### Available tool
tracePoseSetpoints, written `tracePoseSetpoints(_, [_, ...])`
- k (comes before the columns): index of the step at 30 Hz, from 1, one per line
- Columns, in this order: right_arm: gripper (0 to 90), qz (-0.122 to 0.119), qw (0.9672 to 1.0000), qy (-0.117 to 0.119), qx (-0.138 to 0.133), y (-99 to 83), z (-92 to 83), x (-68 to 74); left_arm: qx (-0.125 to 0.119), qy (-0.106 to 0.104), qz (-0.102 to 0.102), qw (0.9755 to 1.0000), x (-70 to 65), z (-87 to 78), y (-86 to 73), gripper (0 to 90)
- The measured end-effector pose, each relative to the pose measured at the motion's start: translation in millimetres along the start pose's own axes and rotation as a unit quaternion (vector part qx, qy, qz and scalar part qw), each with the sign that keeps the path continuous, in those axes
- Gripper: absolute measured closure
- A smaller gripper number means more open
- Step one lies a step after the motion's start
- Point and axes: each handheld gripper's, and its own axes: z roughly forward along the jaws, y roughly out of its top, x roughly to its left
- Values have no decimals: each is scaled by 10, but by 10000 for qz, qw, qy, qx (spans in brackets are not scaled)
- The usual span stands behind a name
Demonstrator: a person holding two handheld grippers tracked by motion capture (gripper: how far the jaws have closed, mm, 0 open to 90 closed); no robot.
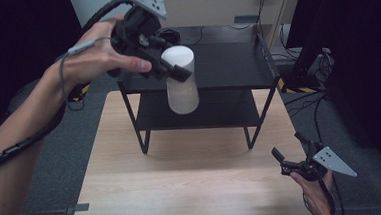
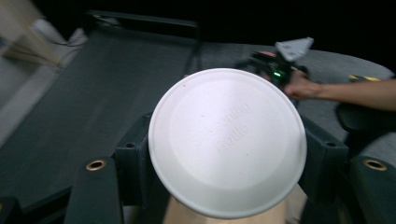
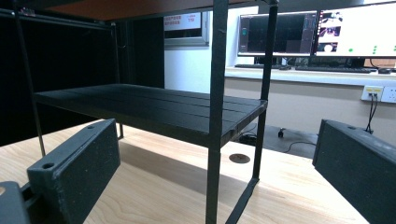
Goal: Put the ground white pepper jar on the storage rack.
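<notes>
White and frosted, a tall cylindrical plastic bottle (image 1: 181,80) with a flat round lid hangs in the air in front of the black two-tier metal shelf rack (image 1: 236,64), its lid level with the top shelf and its base down near the lower one. In the left gripper view the lid (image 2: 227,140) faces the camera, with faint raised lettering on it. The left gripper (image 1: 168,68) has the bottle clamped near its top; its black fingers (image 2: 133,163) press against either side just below the lid, and the person's left hand (image 1: 95,58) holds the gripper raised above the rack's left end. The rack stands on the far part of a pale wooden tabletop (image 1: 183,188). The right gripper (image 1: 289,154) sits low at the tabletop's near right corner, held in the right hand (image 1: 316,192), its fingers (image 3: 74,172) spread wide with nothing between them, pointing at the rack's legs and lower shelf. Computer monitors (image 3: 317,32) stand on a desk beyond.
</notes>
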Motion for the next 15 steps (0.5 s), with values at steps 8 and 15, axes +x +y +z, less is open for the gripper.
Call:
tracePoseSetpoints(8, [7, -25, 10000, 37, 6, 6, 8, 6, 232, 905, -617, 9937, 205, 52, 87, 328])
tracePoseSetpoints(15, [9, -9, 10000, 33, 7, 5, 4, 11, 444, 1441, -1149, 9819, 506, 153, 59, 329])
